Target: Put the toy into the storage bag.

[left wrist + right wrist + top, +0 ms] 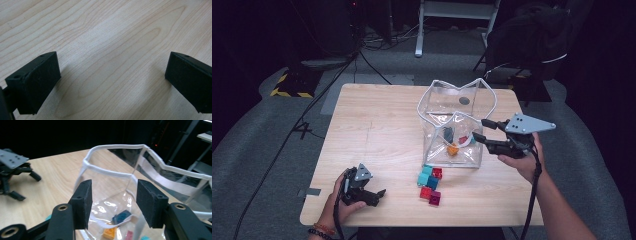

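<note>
A clear plastic bag (pixel 457 107) with a white rim stands open on the wooden table (pixel 377 125). It holds an orange block (pixel 453 149), a red block (pixel 463 139) and a teal one. My right gripper (pixel 480 128) is open at the bag's near right corner. In the right gripper view its jaws straddle the bag's clear wall (pixel 113 200), above a dark teal block (pixel 122 216) and the orange block (pixel 110 233). Whether they touch the plastic I cannot tell. My left gripper (pixel 379 196) rests open near the front left edge, over bare wood (pixel 112 75).
Loose blocks lie just in front of the bag: teal ones (pixel 427 176), a red one (pixel 437 173), another red (pixel 426 193) and a magenta (pixel 435 199). Beyond the table are a chair with dark cloth (pixel 532 40), cables on the floor and a white frame.
</note>
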Demonstrator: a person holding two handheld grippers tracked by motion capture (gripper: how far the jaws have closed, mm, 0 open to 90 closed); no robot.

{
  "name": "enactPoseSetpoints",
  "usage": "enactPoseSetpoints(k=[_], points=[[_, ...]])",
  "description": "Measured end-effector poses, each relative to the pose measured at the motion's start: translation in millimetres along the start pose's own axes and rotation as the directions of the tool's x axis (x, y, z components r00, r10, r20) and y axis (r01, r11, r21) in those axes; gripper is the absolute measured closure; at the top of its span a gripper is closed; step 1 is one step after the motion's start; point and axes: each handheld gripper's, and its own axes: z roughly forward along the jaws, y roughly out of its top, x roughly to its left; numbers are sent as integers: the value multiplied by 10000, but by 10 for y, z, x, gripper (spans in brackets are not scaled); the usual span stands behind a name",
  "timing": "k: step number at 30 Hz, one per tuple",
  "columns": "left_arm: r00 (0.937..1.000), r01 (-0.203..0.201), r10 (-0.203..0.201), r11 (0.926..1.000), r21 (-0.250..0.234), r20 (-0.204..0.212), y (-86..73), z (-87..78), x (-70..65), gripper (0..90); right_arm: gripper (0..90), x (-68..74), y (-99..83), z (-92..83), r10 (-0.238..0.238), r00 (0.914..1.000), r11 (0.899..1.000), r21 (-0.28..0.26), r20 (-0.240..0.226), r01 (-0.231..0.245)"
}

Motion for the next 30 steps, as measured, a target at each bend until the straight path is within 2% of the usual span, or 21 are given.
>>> enactPoseSetpoints(k=[7, 11, 17, 20, 24, 30], points=[[10000, 1, -1, 10000, -2, -1, 0, 0, 0, 1, 469, 214, -181, 48, -149, 9982, 9995, 280, -578, 165], [10000, 4, -4, 10000, -1, 0, 0, 0, -1, 2, 469, 331, -338, 122, -52, 9969, 9985, 532, -780, 94], [10000, 27, -27, 10000, -5, 13, -1, 1, -2, 2, 469, 517, -593, 283, 172, 9903, 9953, 969, -1377, -38], [10000, 17, -17, 10000, -3, 9, -1, 0, -1, 2, 467, 582, -716, 369, 340, 9866, 9924, 1219, -1597, -145], [10000, 67, -67, 10000, -2, -4, -5, -2, -7, 3, 464, 655, -886, 481, 681, 9771, 9875, 1530, -2017, -373], [10000, 72, -72, 10000, 0, -2, -5, -2, -7, 3, 459, 866, -1127, 627, 488, 9641, 9781, 2080, -2610, 68]])
